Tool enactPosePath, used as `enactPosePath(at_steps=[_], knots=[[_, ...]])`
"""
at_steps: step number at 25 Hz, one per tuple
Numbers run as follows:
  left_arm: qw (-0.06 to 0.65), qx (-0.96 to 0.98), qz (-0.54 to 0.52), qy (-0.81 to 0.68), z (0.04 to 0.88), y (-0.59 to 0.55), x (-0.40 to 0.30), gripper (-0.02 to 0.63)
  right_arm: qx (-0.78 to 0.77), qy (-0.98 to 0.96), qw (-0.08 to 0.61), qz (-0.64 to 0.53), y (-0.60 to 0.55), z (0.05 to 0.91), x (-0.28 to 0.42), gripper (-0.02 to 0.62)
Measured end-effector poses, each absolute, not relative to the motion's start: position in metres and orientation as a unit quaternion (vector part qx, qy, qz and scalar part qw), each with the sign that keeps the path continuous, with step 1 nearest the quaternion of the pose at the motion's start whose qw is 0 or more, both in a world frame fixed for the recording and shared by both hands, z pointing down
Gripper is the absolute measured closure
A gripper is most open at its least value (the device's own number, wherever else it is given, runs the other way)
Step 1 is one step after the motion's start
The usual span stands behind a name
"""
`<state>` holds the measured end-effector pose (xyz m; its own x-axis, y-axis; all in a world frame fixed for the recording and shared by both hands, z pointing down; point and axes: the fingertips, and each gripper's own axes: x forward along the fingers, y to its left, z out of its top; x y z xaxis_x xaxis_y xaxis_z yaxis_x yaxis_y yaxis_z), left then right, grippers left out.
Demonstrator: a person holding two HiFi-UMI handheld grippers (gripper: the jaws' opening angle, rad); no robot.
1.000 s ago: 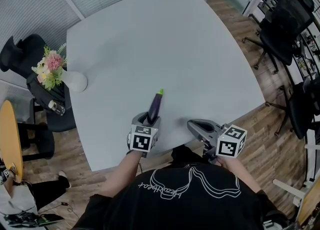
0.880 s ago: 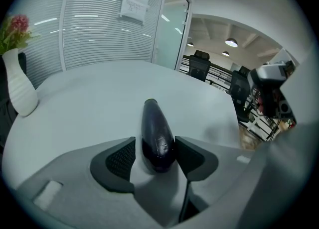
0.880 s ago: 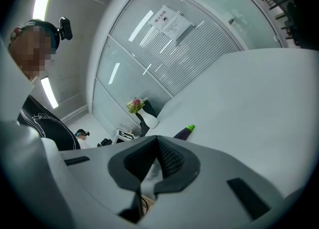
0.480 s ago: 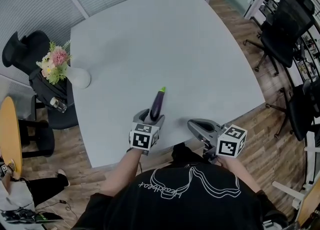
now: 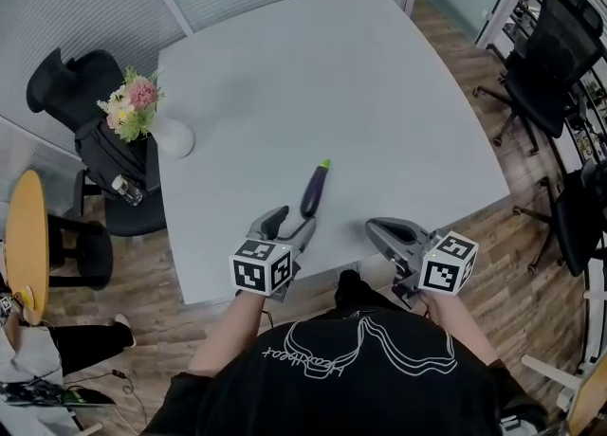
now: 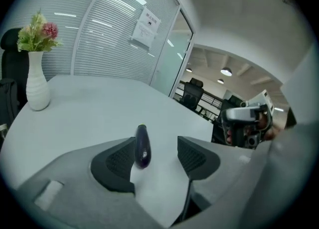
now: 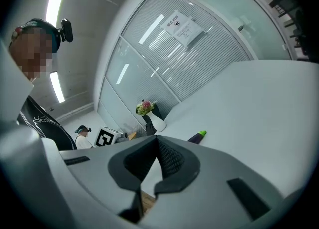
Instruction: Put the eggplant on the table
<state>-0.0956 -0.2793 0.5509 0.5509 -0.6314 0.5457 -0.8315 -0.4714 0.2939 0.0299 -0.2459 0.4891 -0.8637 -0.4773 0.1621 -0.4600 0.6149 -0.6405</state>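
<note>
A dark purple eggplant (image 5: 314, 190) with a green stem lies on the pale grey table (image 5: 285, 74), near its front edge. My left gripper (image 5: 288, 227) hovers just behind it, jaws open and nothing pressed between the pads. In the left gripper view the eggplant (image 6: 142, 146) shows through the gap in the left gripper (image 6: 155, 149), close to the left pad (image 6: 119, 161) but lying apart on the table. My right gripper (image 5: 377, 228) is over the table's front edge to the right, shut and empty. From the right gripper (image 7: 157, 142) the eggplant (image 7: 198, 137) shows far off.
A white vase of flowers (image 5: 174, 137) stands at the table's left edge. A black chair with a bag (image 5: 100, 145) is beside it, and more office chairs (image 5: 550, 83) stand at the right. A round yellow table (image 5: 24, 235) is at the far left.
The left gripper opened, let go of the eggplant, then rose and drew back from it. The eggplant now lies alone on the table. The right gripper rose slightly.
</note>
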Motion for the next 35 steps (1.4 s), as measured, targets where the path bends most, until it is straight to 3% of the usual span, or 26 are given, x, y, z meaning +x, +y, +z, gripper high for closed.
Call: enactPosePath(at_steps=[8,21,35], knots=[[0.282,0.868,0.100,-0.396,0.479,-0.235,-0.094,0.355,-0.245,0.916,0.015,-0.317,-0.223,0.462,0.012,0.586],[0.295,0.886,0.013,-0.356,0.430,-0.178,-0.087,0.565,-0.211,0.933,0.023,-0.290,-0.180,0.435,-0.014,0.586],[0.283,0.894,-0.002,-0.346,0.416,-0.162,-0.082,0.586,-0.204,0.939,0.022,-0.277,-0.163,0.428,-0.020,0.588]])
